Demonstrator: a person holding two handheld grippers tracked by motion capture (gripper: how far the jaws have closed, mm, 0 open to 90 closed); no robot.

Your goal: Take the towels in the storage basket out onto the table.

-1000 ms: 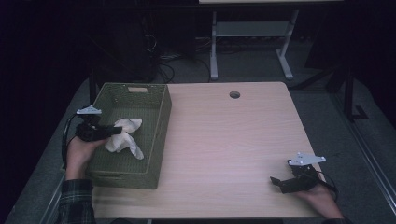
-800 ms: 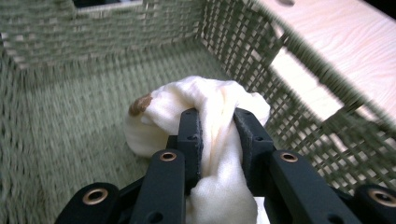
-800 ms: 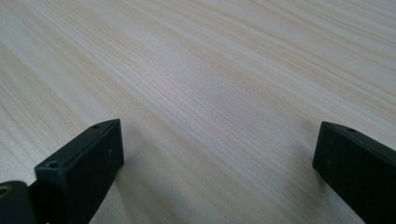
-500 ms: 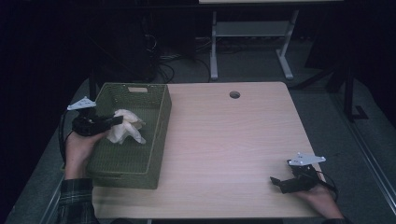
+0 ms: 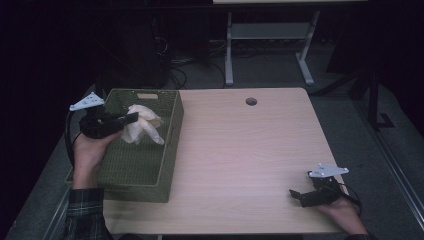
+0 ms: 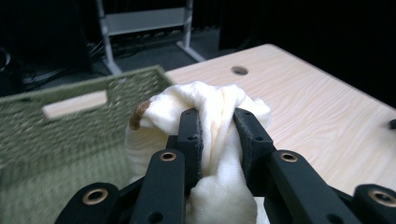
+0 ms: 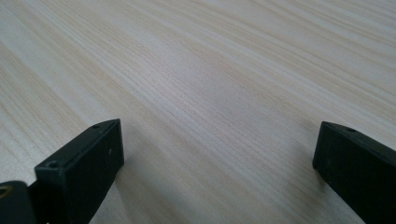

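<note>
The left gripper (image 5: 131,118) was clenched on a cream cloth (image 5: 142,128), up above the green woven basket (image 5: 170,145) at the left side of the table (image 5: 240,150)! From the high view the cloth hung from the black jaws over the far half of the basket, its loose end drooping toward the basket's right wall. The left gripper view brought it in close: the left gripper (image 6: 218,122) had both pads pinching a bunched fold of the cloth (image 6: 205,98), fabric bulging out above and below the jaws, with a small brownish mark on the fold at the left. Behind it sat the far wall of the basket (image 6: 74,116), a pale label on it, and beyond that a round hole (image 6: 239,70) in the table top.

Over at the near right corner, the right gripper (image 5: 296,195) lay low on the wood, well apart from the basket. Its own view showed the jaws spread wide, released, only bare table (image 7: 210,93) between them.
</note>
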